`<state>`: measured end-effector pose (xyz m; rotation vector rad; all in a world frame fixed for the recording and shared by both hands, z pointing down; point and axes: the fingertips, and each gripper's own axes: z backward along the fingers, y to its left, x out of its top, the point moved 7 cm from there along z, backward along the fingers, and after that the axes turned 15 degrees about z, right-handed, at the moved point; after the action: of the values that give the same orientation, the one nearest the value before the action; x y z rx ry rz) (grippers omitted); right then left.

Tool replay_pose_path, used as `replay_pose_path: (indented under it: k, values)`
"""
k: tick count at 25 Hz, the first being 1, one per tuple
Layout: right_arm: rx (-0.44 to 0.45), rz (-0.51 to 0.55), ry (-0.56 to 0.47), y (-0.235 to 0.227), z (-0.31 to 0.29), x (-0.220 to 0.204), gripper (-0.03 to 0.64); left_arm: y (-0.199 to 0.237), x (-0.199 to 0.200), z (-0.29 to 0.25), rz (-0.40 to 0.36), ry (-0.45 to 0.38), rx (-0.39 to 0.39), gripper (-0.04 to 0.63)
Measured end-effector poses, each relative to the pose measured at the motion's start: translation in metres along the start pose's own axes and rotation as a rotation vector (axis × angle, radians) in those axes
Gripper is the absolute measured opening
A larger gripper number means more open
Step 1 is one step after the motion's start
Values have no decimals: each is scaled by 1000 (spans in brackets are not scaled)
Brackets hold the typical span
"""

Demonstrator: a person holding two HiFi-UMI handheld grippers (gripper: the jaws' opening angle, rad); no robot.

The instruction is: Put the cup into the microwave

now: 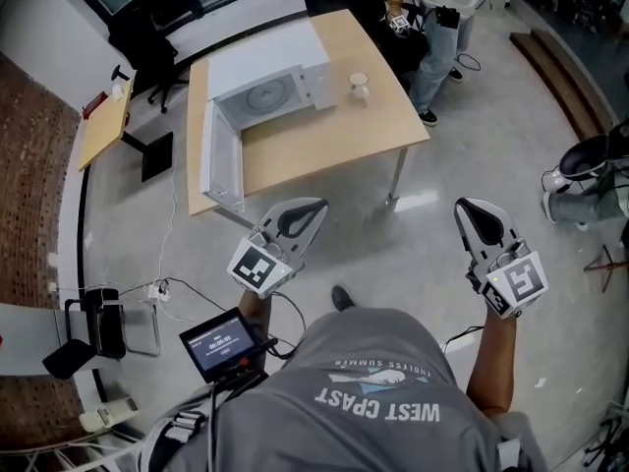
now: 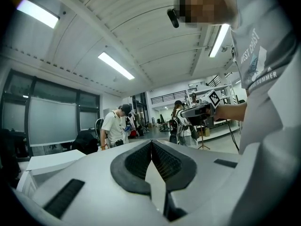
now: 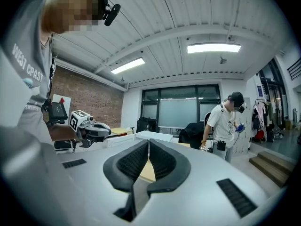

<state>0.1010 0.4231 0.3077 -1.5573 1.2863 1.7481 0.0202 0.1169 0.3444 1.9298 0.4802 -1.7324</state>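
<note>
A white microwave (image 1: 270, 91) stands on the wooden table (image 1: 324, 150), its door (image 1: 218, 160) swung wide open toward the table's near left corner. The small white cup (image 1: 359, 87) sits on the table just right of the microwave. Both grippers are held level over the floor, well short of the table. My left gripper (image 1: 316, 206) is shut with nothing in it, its pads meeting in the left gripper view (image 2: 151, 143). My right gripper (image 1: 467, 207) is also shut and empty (image 3: 148, 141). The microwave top (image 3: 150, 136) shows beyond its jaws.
A person (image 1: 442, 18) stands at the table's far right corner. A black chair (image 1: 147, 23) and a small side desk (image 1: 106, 126) lie at the left. Cables and a power strip (image 1: 157, 291) cross the floor. A stool (image 1: 580, 170) stands at the right.
</note>
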Motion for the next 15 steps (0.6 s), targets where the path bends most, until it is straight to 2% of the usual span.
replay_pose_path:
  k: [7,15]
  values:
    - [-8,18,21,2,-83,10,20,76,9,14,-22,-38,-22,20]
    - [61,0,59,-8,-172,10,20,129,0,49,32,-32,62,20]
